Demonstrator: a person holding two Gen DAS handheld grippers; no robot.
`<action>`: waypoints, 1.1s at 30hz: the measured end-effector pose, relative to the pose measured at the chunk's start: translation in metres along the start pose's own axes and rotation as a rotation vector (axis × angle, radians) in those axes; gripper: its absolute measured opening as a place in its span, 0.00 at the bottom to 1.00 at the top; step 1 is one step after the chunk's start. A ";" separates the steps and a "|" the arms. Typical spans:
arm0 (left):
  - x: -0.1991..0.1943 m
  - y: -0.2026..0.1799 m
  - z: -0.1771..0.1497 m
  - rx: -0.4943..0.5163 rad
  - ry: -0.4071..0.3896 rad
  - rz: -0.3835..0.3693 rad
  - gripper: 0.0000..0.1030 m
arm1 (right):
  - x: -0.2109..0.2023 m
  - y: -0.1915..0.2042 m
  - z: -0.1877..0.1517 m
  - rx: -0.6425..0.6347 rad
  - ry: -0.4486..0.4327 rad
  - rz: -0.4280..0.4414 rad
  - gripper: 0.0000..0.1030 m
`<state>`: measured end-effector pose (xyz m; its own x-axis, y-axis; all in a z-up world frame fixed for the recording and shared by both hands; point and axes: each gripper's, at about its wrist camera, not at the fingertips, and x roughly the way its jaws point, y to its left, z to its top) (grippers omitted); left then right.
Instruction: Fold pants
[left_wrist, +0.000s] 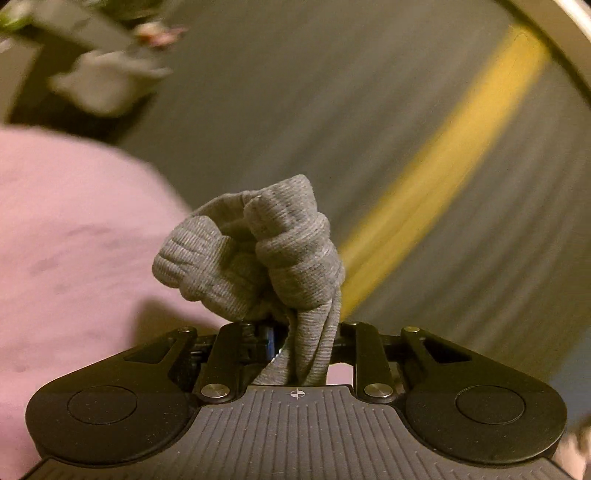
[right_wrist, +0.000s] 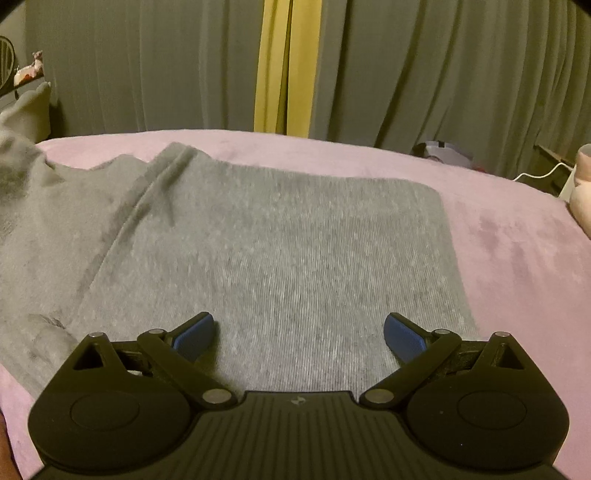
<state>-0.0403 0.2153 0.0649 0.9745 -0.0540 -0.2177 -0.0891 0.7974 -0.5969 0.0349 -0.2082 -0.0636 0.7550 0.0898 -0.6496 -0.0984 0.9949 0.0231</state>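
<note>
The grey knit pants (right_wrist: 266, 251) lie spread on a pink bed cover (right_wrist: 517, 240); their left part rises off the bed toward the frame's left edge. My right gripper (right_wrist: 299, 338) hovers just above the near edge of the flat part, open, with nothing between its blue pads (right_wrist: 194, 336). In the left wrist view a bunched ribbed end of the pants (left_wrist: 258, 258) sticks up out of my left gripper (left_wrist: 303, 332), which is shut on it and lifted above the bed, with the view tilted. The left pads are hidden by the cloth.
Grey-green curtains with a yellow strip (right_wrist: 284, 66) hang behind the bed. A pillow (right_wrist: 29, 110) sits at the far left, a pink object (right_wrist: 581, 192) and a white cable (right_wrist: 543, 171) at the right edge. The left wrist view's background is motion-blurred.
</note>
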 end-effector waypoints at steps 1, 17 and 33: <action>-0.001 -0.019 -0.004 0.043 0.012 -0.039 0.24 | -0.003 -0.003 0.001 0.021 -0.006 0.005 0.96; 0.034 -0.191 -0.220 0.819 0.611 -0.179 0.62 | -0.049 -0.091 -0.007 0.506 -0.097 0.034 0.96; 0.022 -0.052 -0.075 0.198 0.269 0.402 0.97 | -0.030 -0.105 -0.020 0.796 0.072 0.455 0.96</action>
<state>-0.0299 0.1278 0.0337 0.7817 0.1482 -0.6058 -0.3796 0.8837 -0.2737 0.0097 -0.3160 -0.0622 0.7077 0.5043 -0.4949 0.1197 0.6047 0.7874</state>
